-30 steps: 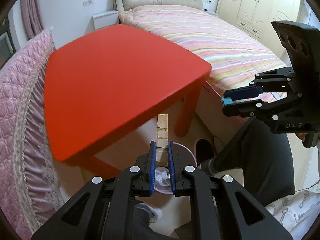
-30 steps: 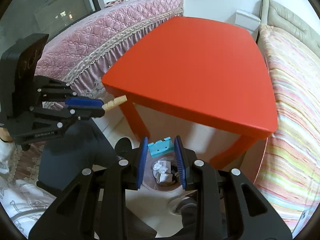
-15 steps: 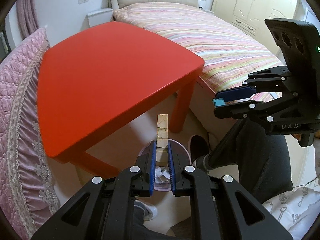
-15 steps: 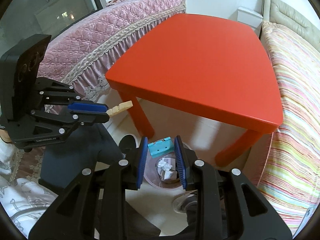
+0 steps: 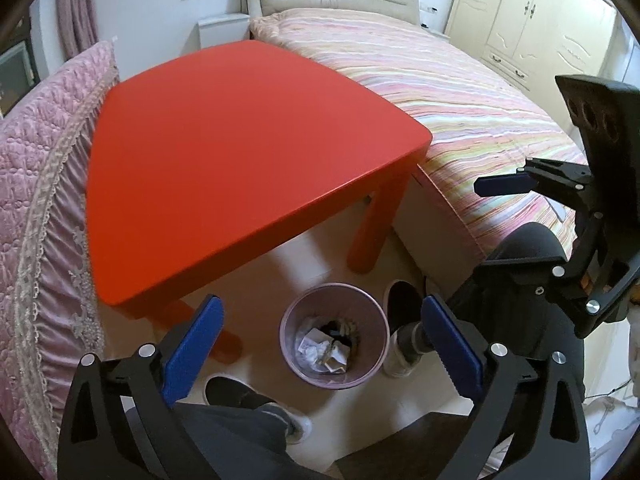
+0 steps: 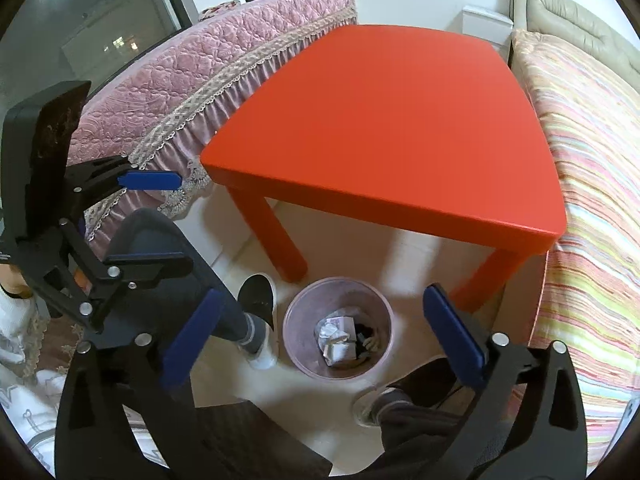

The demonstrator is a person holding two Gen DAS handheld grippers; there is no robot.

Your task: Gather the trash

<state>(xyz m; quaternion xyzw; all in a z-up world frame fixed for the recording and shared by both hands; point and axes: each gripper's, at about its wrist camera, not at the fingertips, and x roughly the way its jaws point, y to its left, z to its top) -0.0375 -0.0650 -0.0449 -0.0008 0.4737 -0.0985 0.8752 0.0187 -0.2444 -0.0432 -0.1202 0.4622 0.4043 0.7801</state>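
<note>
No writing can be read. Both the left gripper (image 5: 320,344) and the right gripper (image 6: 320,334) point down over one pink bin (image 5: 334,344) on the floor beside one red table (image 5: 248,152), each with jaws spread wide and holding nothing. Crumpled paper trash (image 6: 336,338) lies inside the bin.
</note>
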